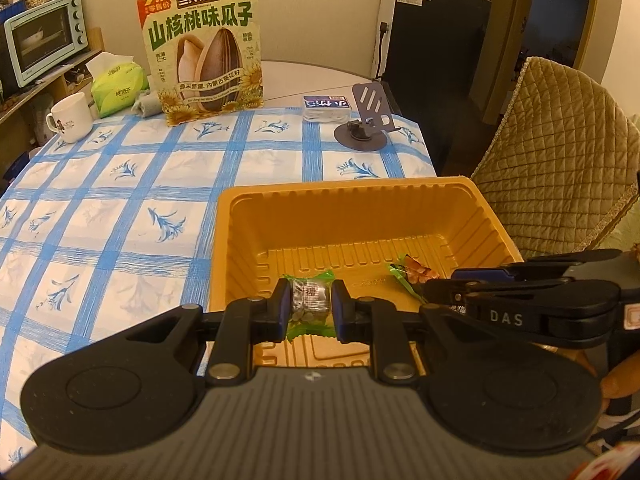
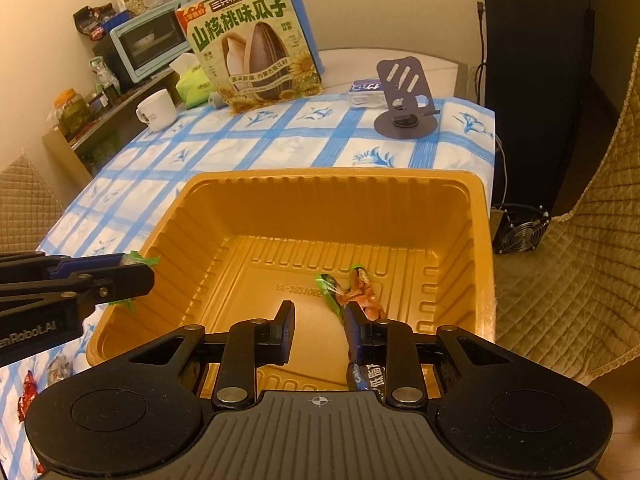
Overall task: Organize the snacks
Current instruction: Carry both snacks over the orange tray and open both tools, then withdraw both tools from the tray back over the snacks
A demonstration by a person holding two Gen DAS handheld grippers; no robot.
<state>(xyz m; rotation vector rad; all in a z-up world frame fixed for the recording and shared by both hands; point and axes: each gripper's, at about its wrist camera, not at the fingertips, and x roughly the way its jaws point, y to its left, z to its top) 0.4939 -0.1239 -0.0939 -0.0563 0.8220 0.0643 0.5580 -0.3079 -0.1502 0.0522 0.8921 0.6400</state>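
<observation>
An orange plastic tray [image 1: 492, 224] [image 2: 478, 240] sits on the blue-checked tablecloth near the table's right edge. My left gripper [image 1: 310, 306] is shut on a small green-wrapped candy [image 1: 310, 300] and holds it over the tray's near left wall; it also shows in the right wrist view [image 2: 132, 270]. My right gripper [image 2: 318, 326] is open over the tray. A long snack packet [image 2: 362, 290] lies in the tray against its right finger [image 2: 354, 332]. The same packet shows in the left wrist view [image 1: 412, 274], just ahead of the right gripper [image 1: 440, 290].
A large sunflower seed bag [image 1: 204, 48] stands at the back, with a tissue pack [image 1: 116, 88], a white mug [image 1: 70, 118], a phone stand [image 1: 364, 120] and a small box [image 1: 326, 106]. Red-wrapped snacks [image 2: 26, 394] lie left of the tray. A quilted chair [image 1: 552, 152] is right.
</observation>
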